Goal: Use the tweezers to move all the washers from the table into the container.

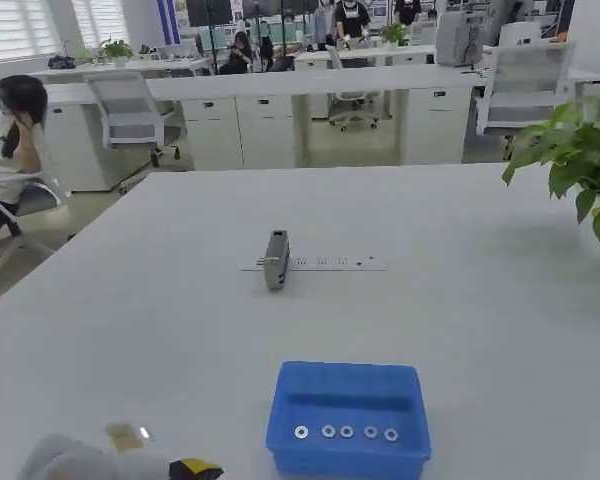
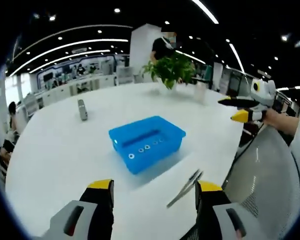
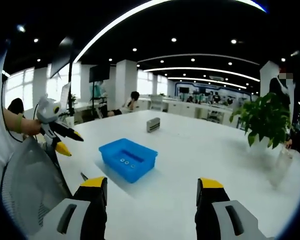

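A blue container (image 1: 348, 455) stands on the white table near its front edge, with a row of several washers (image 1: 346, 432) lying on its floor. The same container (image 2: 162, 131) and washers (image 2: 142, 148) lie ahead of my left gripper (image 2: 155, 200), which is open and holds nothing. The tweezers (image 2: 185, 187) lie on the table between that gripper and the container. My right gripper (image 3: 151, 197) is also open and bare, facing the container (image 3: 140, 169) with the tweezers (image 3: 84, 176) at its near left. The left gripper (image 1: 120, 462) sits low, left of the container.
A grey block (image 1: 276, 258) stands mid-table beside a flat socket strip (image 1: 325, 264). A potted plant (image 1: 580, 160) overhangs the table's right side. A mesh chair back (image 3: 30, 175) is close behind the near table edge. People sit at desks beyond.
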`<state>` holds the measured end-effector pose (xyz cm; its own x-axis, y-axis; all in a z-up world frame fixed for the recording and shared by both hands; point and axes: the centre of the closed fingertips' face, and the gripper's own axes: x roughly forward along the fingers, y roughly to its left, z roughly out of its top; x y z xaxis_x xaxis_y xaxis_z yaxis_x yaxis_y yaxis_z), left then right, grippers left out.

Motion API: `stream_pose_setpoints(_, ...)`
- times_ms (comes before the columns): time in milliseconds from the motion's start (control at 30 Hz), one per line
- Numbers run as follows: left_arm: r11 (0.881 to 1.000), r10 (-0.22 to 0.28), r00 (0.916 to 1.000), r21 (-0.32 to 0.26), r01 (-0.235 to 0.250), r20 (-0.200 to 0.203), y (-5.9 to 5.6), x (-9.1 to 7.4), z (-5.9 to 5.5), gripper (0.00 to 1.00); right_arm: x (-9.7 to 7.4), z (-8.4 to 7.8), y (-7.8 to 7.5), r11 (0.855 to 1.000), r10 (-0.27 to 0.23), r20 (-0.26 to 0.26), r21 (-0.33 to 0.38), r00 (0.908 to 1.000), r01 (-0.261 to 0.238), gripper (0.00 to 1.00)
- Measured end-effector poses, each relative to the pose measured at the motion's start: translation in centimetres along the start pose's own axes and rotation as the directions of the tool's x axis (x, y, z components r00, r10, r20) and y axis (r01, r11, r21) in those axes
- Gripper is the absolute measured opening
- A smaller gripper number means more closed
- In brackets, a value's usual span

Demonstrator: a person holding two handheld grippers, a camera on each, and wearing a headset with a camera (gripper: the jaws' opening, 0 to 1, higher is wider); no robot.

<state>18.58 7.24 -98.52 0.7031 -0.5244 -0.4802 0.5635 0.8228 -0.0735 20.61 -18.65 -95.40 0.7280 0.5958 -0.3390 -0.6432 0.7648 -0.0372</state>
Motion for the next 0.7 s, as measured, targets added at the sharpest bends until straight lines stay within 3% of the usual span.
stream_pose_setpoints(33, 0.999, 0.034, 0.9975, -0.017, -0.033, 0.062, 0.4, -0.6, 1.0, 0.7, 0.0, 0.0, -0.1, 1.0, -0.002, 0.003, 0.008, 1.0, 0.002, 0.72)
stream_pose_setpoints(67, 0.997, 0.067, 0.9893, -0.044, -0.062, 0.129, 0.6, -1.2, 1.9, 0.72, -0.1, 0.1, -0.2, 1.0, -0.005, 0.009, 0.013, 0.9999, 0.005, 0.74)
stream_pose_setpoints(100, 0.995, 0.086, 0.9825, -0.059, -0.078, 0.165, 0.7, -1.6, 2.5, 0.75, -0.1, 0.3, -0.3, 1.0, -0.01, 0.022, 0.017, 0.9997, 0.01, 0.77)
stream_pose_setpoints(200, 0.984, 0.173, 0.9415, -0.078, -0.157, 0.289, 1.6, -2.8, 4.4, 0.9, -0.1, 1.2, -0.5, 0.999, -0.032, 0.069, 0.019, 0.9971, 0.031, 0.88)
stream_pose_setpoints(267, 0.975, 0.222, 0.9081, -0.093, -0.201, 0.355, 2.1, -3.7, 5.5, 0.98, -0.1, 1.4, -0.8, 0.999, -0.051, 0.082, 0.003, 0.9953, 0.05, 0.94)
stream_pose_setpoints(333, 0.973, 0.232, 0.8628, -0.11, -0.204, 0.449, 2.2, -4.8, 7.0, 0.99, -0.2, 1.8, -1.0, 0.998, -0.067, 0.099, -0.006, 0.9928, 0.068, 0.99)
stream_pose_setpoints(367, 0.972, 0.233, 0.8529, -0.119, -0.2, 0.467, 2.3, -5.0, 7.2, 0.99, -0.3, 1.9, -1.1, 0.997, -0.071, 0.109, -0.008, 0.9915, 0.072, 0.99)
stream_pose_setpoints(400, 0.97, 0.24, 0.8145, -0.165, -0.179, 0.528, 2.5, -5.6, 8.0, 0.99, -0.4, 2.2, -1.1, 0.997, -0.079, 0.123, -0.008, 0.9893, 0.081, 0.99)
stream_pose_setpoints(433, 0.968, 0.243, 0.801, -0.186, -0.167, 0.547, 2.7, -5.8, 8.2, 0.99, -0.5, 2.4, -1.3, 0.996, -0.086, 0.132, -0.014, 0.9875, 0.089, 0.99)
stream_pose_setpoints(467, 0.965, 0.25, 0.7969, -0.207, -0.16, 0.55, 2.9, -6.0, 8.1, 0.99, -0.6, 2.6, -1.4, 0.995, -0.095, 0.141, -0.015, 0.9855, 0.098, 0.99)
stream_pose_setpoints(533, 0.961, 0.271, 0.8024, -0.2, -0.192, 0.531, 3.3, -5.9, 7.7, 0.99, -0.7, 2.7, -1.6, 0.994, -0.104, 0.148, -0.004, 0.9835, 0.106, 0.99)
stream_pose_setpoints(700, 0.955, 0.294, 0.8302, -0.169, -0.242, 0.473, 3.7, -5.2, 6.7, 0.99, -0.7, 2.5, -1.8, 0.993, -0.118, 0.141, 0.024, 0.9829, 0.116, 0.99)
